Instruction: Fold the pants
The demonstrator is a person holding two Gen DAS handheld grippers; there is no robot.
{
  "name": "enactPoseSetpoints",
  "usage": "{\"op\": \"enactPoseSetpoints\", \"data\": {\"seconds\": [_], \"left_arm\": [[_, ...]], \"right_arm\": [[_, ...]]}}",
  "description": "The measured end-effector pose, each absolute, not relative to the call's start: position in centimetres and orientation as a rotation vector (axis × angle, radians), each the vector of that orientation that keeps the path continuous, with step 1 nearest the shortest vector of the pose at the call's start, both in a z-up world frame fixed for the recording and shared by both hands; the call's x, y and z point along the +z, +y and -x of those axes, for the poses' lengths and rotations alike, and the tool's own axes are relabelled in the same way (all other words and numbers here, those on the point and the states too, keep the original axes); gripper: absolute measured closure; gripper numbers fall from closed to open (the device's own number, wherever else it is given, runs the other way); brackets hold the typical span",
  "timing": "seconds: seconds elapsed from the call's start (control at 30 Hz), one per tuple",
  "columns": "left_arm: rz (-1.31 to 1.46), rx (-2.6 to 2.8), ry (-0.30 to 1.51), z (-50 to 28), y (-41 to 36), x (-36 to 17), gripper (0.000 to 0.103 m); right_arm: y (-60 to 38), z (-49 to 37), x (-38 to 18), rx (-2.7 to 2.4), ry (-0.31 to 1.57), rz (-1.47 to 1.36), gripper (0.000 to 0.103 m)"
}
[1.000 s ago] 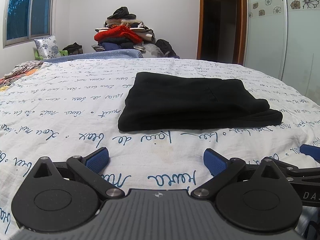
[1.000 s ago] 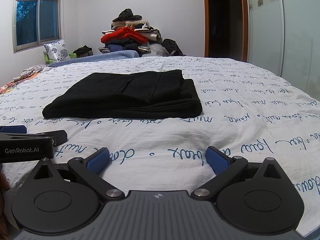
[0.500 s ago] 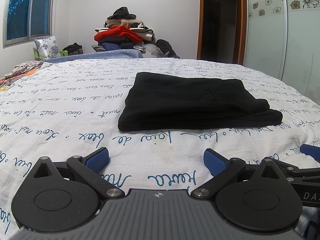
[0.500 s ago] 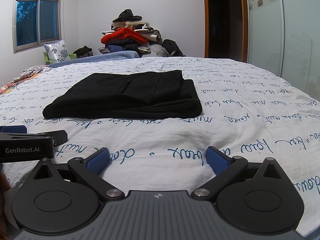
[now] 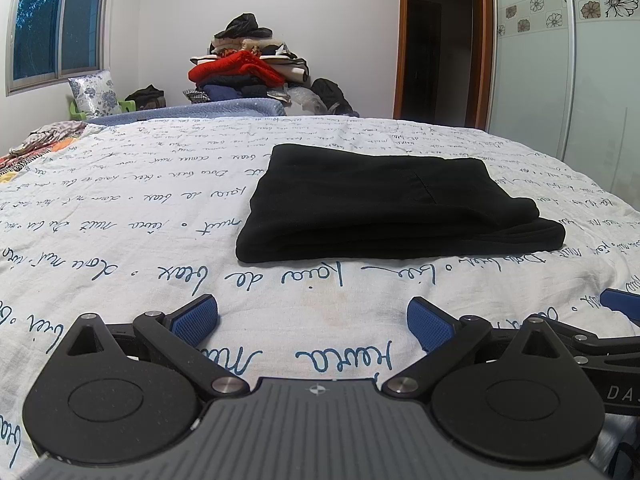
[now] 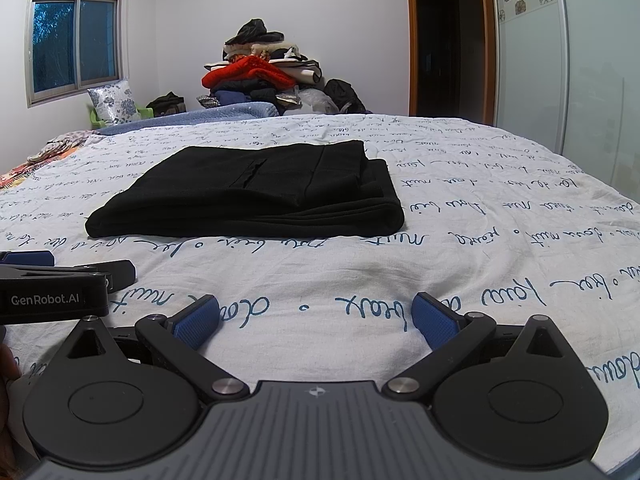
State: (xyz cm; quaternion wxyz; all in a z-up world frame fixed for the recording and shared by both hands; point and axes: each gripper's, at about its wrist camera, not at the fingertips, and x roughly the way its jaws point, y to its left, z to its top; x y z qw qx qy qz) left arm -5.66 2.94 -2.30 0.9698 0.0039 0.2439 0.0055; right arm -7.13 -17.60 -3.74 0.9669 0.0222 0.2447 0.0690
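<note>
Black pants (image 5: 384, 208) lie folded in a flat rectangular stack on the white bedsheet with blue handwriting (image 5: 140, 216); they also show in the right wrist view (image 6: 256, 192). My left gripper (image 5: 313, 318) is open and empty, low over the sheet, short of the pants' near edge. My right gripper (image 6: 314, 318) is open and empty, likewise short of the pants. The right gripper's blue fingertip (image 5: 620, 302) shows at the right edge of the left wrist view. The left gripper's body (image 6: 52, 284) shows at the left in the right wrist view.
A pile of clothes with a red garment (image 5: 240, 68) stands beyond the bed's far edge. A floral pillow (image 5: 94, 94) and a window are at the far left. A dark doorway (image 5: 440, 40) and a wardrobe door (image 5: 560, 60) are on the right.
</note>
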Motion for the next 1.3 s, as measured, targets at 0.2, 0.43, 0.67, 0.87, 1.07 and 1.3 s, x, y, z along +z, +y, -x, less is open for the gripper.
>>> {"op": "enactPoseSetpoints", "data": {"seconds": [0.2,0.43,0.67,0.87,1.07,1.3], "left_arm": [[-0.007,0.011,0.493,5.66,2.94,-2.30,0.001],[-0.005,0.009,0.497,5.62,2.97,-2.30,0.001],[-0.011,0.007,0.513,5.30,2.89,-2.30,0.001],[-0.011,-0.013,0.533,4.98,2.95,-2.22,0.000],[-0.012,-0.036,0.562,4.77,3.01,-2.26,0.000],[-0.024,-0.041,0.544,5.00,2.96,-2.26,0.001]], "right_arm": [[-17.57,7.13,-3.76,0.139,0.494,-0.045,0.000],[-17.51,7.13,-3.78,0.139,0.494,-0.045,0.000],[-17.48,7.13,-3.81,0.139,0.494,-0.045,0.000],[-17.44,7.12,-3.83,0.138,0.493,-0.045,0.000],[-17.40,7.11,-3.85,0.138,0.493,-0.045,0.000],[-17.36,7.10,-3.87,0.138,0.493,-0.045,0.000]]}}
